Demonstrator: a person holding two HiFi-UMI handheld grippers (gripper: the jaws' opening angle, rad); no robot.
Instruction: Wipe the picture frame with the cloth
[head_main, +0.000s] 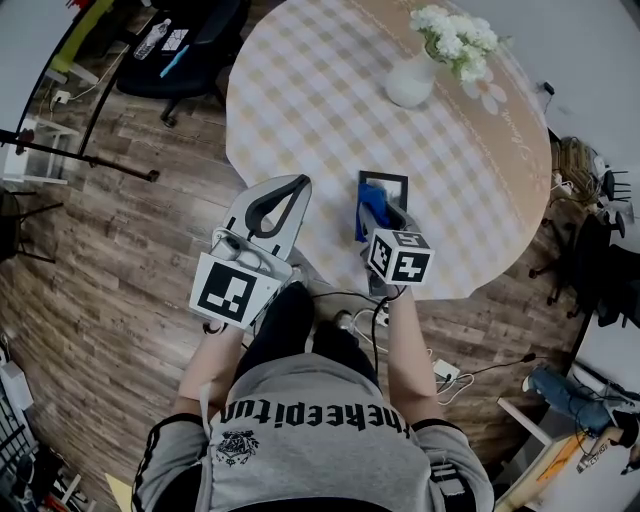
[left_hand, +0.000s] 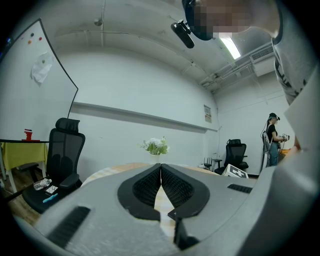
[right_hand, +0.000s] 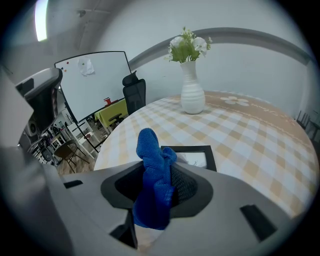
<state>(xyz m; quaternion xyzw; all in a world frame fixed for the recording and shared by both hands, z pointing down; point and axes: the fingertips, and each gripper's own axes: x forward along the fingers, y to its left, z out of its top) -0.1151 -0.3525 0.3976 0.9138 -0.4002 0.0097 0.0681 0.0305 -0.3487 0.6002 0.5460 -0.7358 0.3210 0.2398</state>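
The round checked table (head_main: 330, 90) carries the picture frame (head_main: 386, 179), which lies flat near its front edge. Left of the frame, the left hand-held gripper (left_hand: 161, 169) has its jaws pressed together and holds nothing. Over the frame, the right hand-held gripper (right_hand: 161, 170) is clamped on the blue cloth (right_hand: 153, 192).

A: The cloth (right_hand: 151, 190)?
B: Bright blue, plain, with no pattern. The picture frame (right_hand: 190, 148) is black round a pale pane.
A: And the table cover (head_main: 320, 100)?
B: Checked in beige and white, with a tan border and pale flower shapes at the far edge. The vase (head_main: 410, 82) is white, the flowers (head_main: 455, 35) white over green leaves.
A: The grippers?
B: The left gripper (left_hand: 161, 166) and right gripper (right_hand: 159, 170) are both light grey with black ribbed pads (left_hand: 147, 187) — each marker cube (head_main: 400, 257) bears black-and-white squares. The floor (head_main: 120, 250) is brown wood planks.
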